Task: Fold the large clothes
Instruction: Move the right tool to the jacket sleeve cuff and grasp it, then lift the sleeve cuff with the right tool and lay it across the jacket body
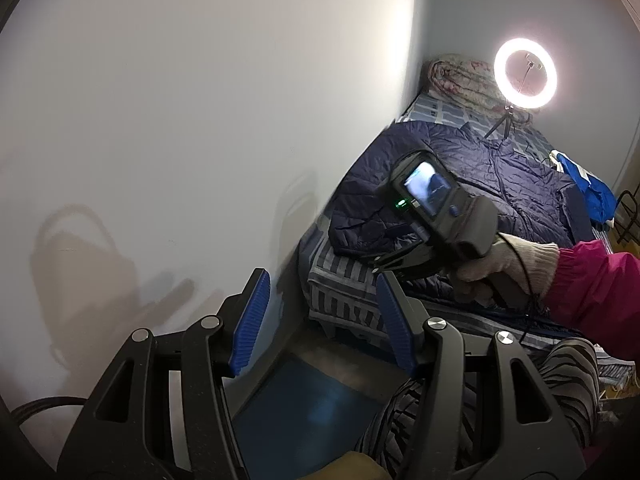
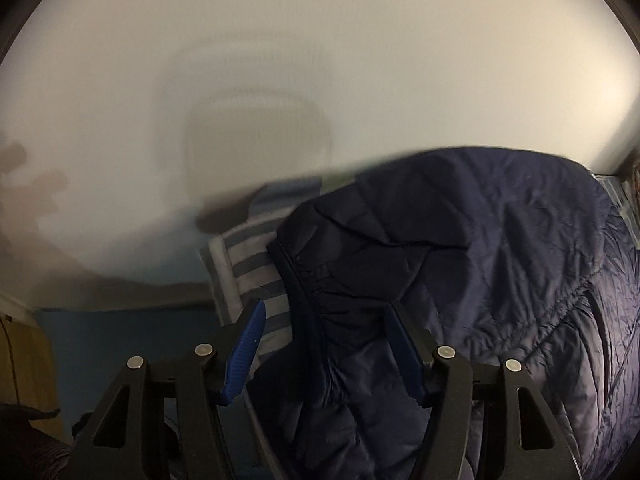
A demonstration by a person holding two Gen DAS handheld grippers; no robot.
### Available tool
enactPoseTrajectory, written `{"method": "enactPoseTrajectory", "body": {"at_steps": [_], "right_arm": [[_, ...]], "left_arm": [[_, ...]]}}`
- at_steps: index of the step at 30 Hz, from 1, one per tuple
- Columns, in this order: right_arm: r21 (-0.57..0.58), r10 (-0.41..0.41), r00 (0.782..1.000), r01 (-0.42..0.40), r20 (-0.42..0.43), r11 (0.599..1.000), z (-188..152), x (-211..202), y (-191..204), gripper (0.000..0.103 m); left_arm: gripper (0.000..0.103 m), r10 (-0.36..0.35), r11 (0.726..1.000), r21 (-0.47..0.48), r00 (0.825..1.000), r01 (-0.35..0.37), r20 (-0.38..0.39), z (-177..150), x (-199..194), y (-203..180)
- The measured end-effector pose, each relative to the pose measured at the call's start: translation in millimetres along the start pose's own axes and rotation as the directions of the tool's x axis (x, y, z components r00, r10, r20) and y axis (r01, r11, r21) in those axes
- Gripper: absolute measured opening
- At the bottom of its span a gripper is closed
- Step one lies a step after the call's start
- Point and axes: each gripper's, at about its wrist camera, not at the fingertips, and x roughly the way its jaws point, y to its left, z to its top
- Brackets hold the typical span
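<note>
While my right claw (image 2: 322,354) hangs over the near end of the bed, its blue pads stand about half apart w/ the dark hem of the navy puffer jacket (image 2: 460,264) lying in the gap between them; I can't see either pad pressing on the fabric, so no grip there. Pic is blurred, so contact can't be told for sure. Jacket is spread along the bed, its gathered hem at the near-left corner, where the striped sheet (image 2: 248,264) shows bare just left of it.

My left claw (image 1: 324,320) is also about half open, nothing between the pads, held off the bed's near-left corner w/ wall and floor behind it. From this side I see my right hand (image 1: 496,268) in a knit glove, pink sleeve (image 1: 592,284) behind it, gripping the right tool over the jacket's hem end.

Farther out: a ring light (image 1: 525,73) on a small tripod stands on the bed's far end, a rolled floral quilt (image 1: 460,78) beside it at the far-left corner, and a blue-white garment (image 1: 586,188) at the right edge.
</note>
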Motion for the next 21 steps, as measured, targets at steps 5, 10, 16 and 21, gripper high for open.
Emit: {"method": "enactPoseTrajectory", "body": {"at_steps": [5,10,16,21], "right_arm": [[-0.074,-0.049,0.997,0.044,-0.058,0.996,-5.2,23.6,10.5,0.07],[-0.065,-0.055,0.997,0.052,-0.047,0.997,-6.5,24.5,9.5,0.03],[0.104,0.03,0.998,-0.034,0.047,0.994,-9.4,-11.2,-29.1,0.005],[0.262,0.054,0.981,-0.103,0.189,0.959,-21.0,-62.2,-85.8,0.005]], "left_arm": [[0.057,-0.017,1.0,0.003,1.0,0.017,-0.025,4.2,18.5,-5.5],[0.057,-0.025,1.0,0.014,0.999,0.026,-0.037,7.6,27.0,-12.6],[0.057,-0.025,0.999,0.02,0.999,0.025,-0.035,8.1,30.2,-16.7],[0.057,-0.033,0.999,0.026,0.998,0.034,-0.047,6.7,31.2,-21.8]]}}
